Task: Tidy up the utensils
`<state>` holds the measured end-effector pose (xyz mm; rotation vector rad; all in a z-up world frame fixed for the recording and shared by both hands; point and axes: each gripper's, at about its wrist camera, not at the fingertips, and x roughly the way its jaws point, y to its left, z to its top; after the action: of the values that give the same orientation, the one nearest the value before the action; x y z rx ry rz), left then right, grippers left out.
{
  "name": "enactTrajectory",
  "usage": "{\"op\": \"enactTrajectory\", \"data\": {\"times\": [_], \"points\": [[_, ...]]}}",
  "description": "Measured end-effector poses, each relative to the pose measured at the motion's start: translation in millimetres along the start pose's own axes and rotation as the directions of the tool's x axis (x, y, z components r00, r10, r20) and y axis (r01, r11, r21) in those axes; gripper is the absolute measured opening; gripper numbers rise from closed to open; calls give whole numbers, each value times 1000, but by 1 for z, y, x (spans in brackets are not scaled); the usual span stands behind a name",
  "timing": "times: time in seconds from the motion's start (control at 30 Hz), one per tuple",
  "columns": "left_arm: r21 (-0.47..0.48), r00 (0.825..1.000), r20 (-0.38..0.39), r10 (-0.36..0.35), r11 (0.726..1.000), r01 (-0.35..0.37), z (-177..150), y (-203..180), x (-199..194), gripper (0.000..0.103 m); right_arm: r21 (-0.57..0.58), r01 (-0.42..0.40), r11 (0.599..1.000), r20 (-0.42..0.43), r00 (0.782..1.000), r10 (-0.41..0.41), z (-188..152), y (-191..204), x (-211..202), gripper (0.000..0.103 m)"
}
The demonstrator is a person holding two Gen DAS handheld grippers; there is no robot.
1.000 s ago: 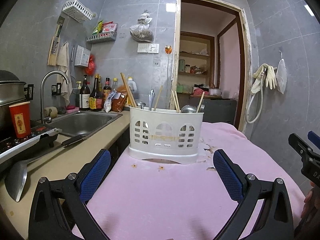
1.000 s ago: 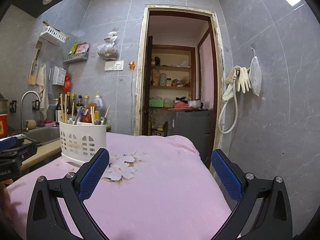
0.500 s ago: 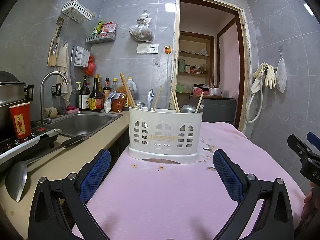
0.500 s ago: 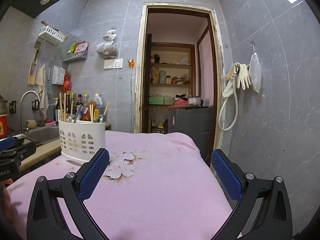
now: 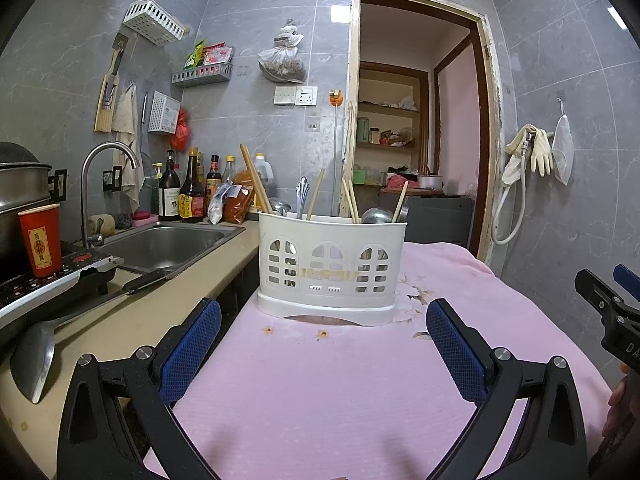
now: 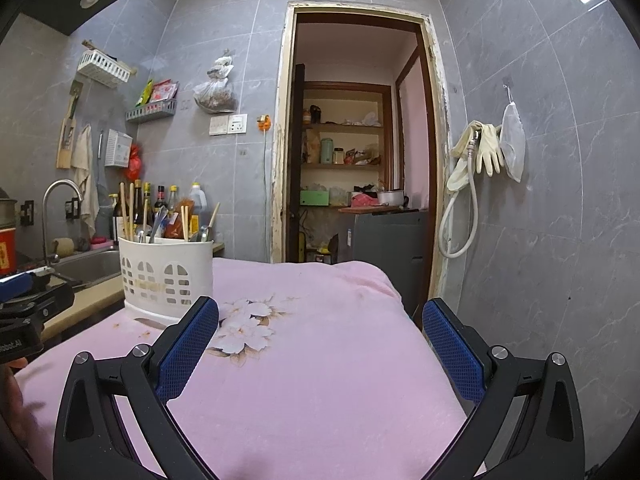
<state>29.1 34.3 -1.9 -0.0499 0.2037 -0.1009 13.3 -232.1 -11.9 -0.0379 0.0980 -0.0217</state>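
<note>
A white slotted utensil holder (image 5: 330, 268) stands on a pink flowered cloth (image 5: 340, 392), straight ahead in the left wrist view. Wooden chopsticks (image 5: 256, 186), a metal fork handle (image 5: 302, 196) and spoons (image 5: 374, 216) stick up out of it. My left gripper (image 5: 322, 350) hovers open just in front of the holder, nothing between its blue pads. In the right wrist view the same holder (image 6: 166, 278) sits at the left, and my right gripper (image 6: 320, 350) is open and empty over the cloth (image 6: 304, 380).
A counter on the left carries a sink (image 5: 160, 246), a tap (image 5: 102, 184), sauce bottles (image 5: 188, 194), a red cup (image 5: 40, 240) on a cooker, and a metal spatula (image 5: 36, 354) near the edge. A doorway (image 5: 416, 148) opens behind. Gloves and a hose (image 6: 476, 172) hang on the right wall.
Both views have barely shifted; the right wrist view has tilted slightly upward. Both grippers have stayed open and empty.
</note>
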Motion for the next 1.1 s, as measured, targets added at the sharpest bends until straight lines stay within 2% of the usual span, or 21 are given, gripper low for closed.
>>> {"op": "enactTrajectory", "data": {"times": [0.77,1.1], "points": [[-1,1000,-22,-12,1000,12,-4,3,4,101,-2,1,1000,-4,1000,-1,0,1,1,103],[-12,1000,-22,9,1000,-9,-4,5,4,101,-2,1,1000,-5,1000,-1,0,1,1,103]]}}
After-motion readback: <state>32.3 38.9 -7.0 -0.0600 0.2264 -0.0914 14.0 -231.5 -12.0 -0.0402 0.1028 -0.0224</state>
